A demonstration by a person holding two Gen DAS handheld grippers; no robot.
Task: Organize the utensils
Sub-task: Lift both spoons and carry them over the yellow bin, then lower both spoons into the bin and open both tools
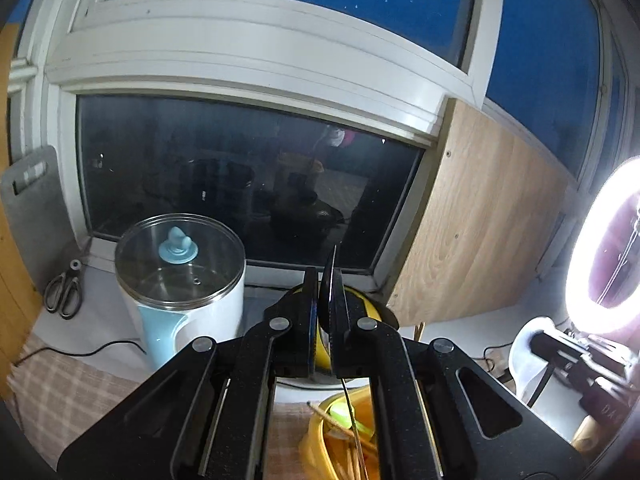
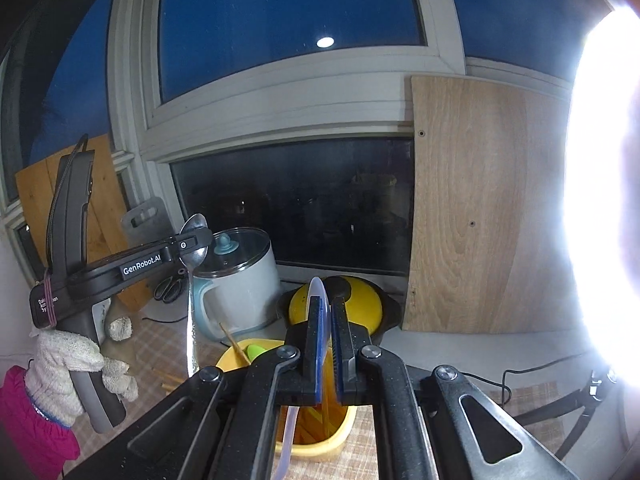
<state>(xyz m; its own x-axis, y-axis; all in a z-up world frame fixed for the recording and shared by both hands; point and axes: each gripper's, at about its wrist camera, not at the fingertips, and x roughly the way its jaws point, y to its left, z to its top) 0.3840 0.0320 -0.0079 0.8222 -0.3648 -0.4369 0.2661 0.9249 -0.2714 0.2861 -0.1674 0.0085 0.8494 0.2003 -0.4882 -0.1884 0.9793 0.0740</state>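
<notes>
A: So, what does each gripper hold?

B: Left gripper [image 2: 195,241], black and matte, is clamped on a polished metal spoon [image 2: 191,280]; its oval bowl sticks up, the slim handle hangs down. A knit-gloved hand [image 2: 68,364] grips it.

A: And the right?

B: Right gripper [image 2: 326,320] is pinched on a thin, translucent plastic spoon [image 2: 318,292], seen edge-on.

A: Where do the utensils go?

B: Just below both, on the checked cloth of the table [image 2: 520,396], a glossy yellow holder [image 2: 240,354] with wooden chopsticks [image 2: 232,340]. Behind: a glass-lidded white pot [image 2: 236,280].
</notes>
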